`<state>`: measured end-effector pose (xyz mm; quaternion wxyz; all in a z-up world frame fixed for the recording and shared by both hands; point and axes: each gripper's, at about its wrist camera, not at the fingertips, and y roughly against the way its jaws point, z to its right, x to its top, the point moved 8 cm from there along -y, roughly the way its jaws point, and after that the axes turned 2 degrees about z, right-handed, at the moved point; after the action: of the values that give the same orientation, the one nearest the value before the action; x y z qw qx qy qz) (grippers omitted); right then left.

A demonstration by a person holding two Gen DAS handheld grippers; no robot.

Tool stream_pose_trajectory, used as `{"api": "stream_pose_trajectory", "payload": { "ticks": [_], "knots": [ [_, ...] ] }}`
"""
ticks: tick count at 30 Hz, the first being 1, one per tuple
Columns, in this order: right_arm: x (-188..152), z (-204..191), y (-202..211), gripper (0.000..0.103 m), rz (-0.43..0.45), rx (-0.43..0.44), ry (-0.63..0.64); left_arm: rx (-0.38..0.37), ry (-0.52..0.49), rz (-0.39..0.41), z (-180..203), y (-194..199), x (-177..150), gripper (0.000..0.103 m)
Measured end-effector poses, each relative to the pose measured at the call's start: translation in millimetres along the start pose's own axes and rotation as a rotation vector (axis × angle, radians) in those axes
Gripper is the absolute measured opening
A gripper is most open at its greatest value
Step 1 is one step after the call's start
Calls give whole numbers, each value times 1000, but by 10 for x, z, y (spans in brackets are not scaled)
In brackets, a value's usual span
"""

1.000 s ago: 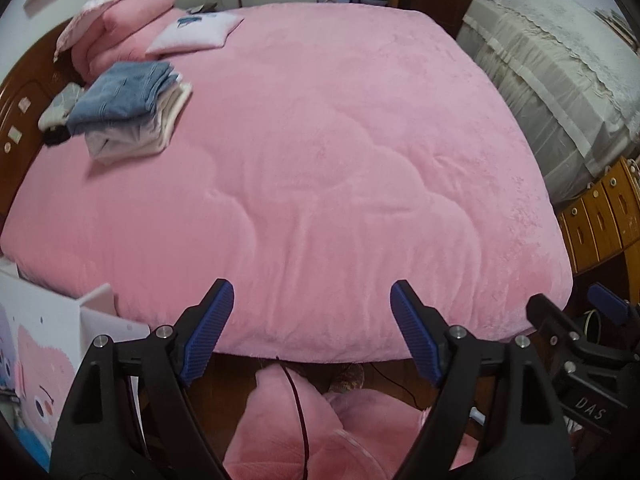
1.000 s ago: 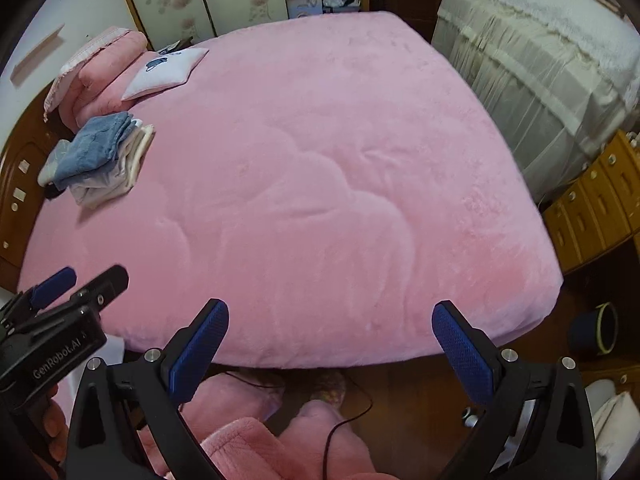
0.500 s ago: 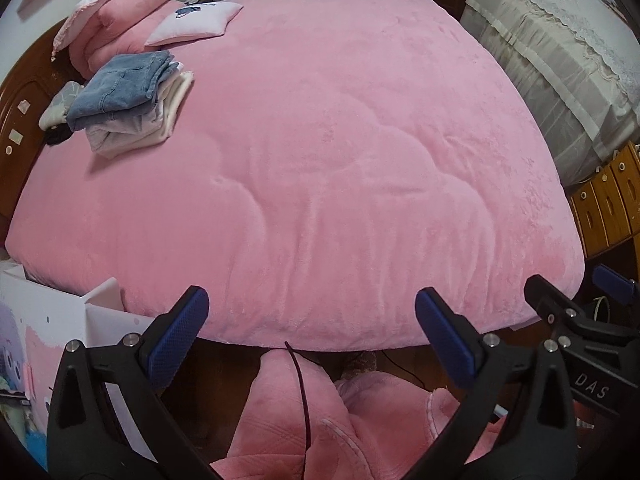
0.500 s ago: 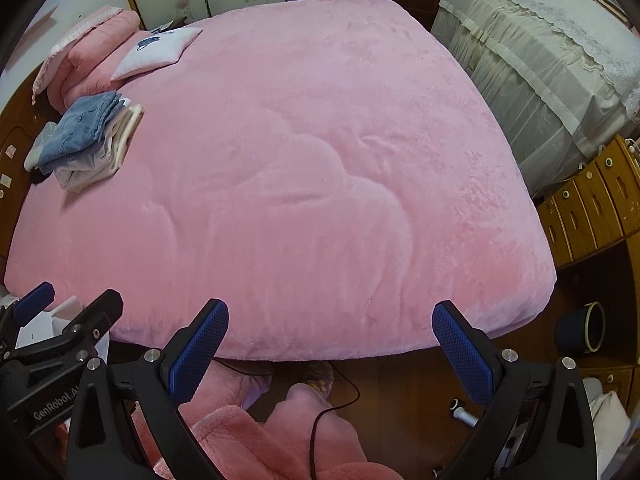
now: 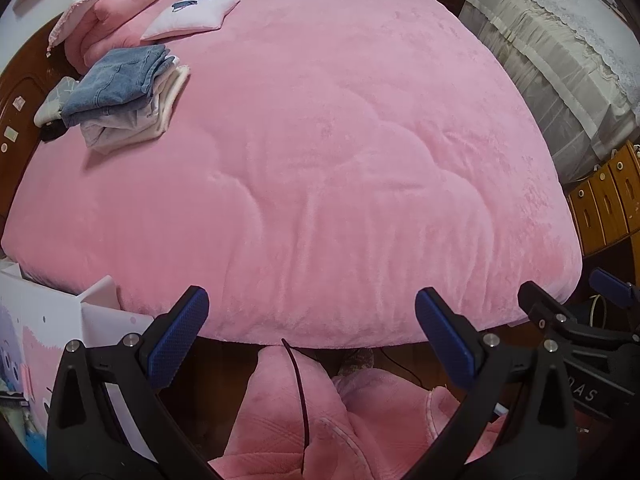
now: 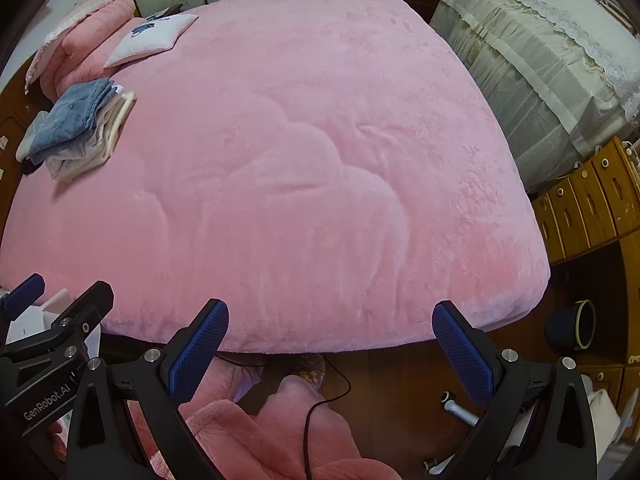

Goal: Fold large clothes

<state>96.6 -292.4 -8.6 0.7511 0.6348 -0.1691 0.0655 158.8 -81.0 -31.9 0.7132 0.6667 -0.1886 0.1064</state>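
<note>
Left hand-held gripper [image 5: 312,330] and right hand-held gripper [image 6: 330,338] both released, jaws wide, nothing between them, hanging over the near edge of the bed [image 5: 340,160]. Folded clothes [image 5: 124,94] stacked near the bed's far left corner, beside the pillows [image 5: 116,28]. Pink fleece garment [image 5: 320,420] on the floor below the near edge.

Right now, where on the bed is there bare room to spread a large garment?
The pink bedcover lies bare from its near edge across to the far right corner. Only the far left is crowded: folded clothes stack, white cushion, pink pillows.
</note>
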Motion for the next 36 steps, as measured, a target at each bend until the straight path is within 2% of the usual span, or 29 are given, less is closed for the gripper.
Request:
{"api": "stream_pose_trajectory", "payload": {
  "ticks": [23, 36],
  "knots": [
    [8, -143, -249, 103, -59, -3, 53, 4, 47, -56, -105, -47, -107, 102],
    [13, -209, -260, 103, -55, -7, 72, 22, 54, -49, -106, -45, -84, 102]
  ]
}}
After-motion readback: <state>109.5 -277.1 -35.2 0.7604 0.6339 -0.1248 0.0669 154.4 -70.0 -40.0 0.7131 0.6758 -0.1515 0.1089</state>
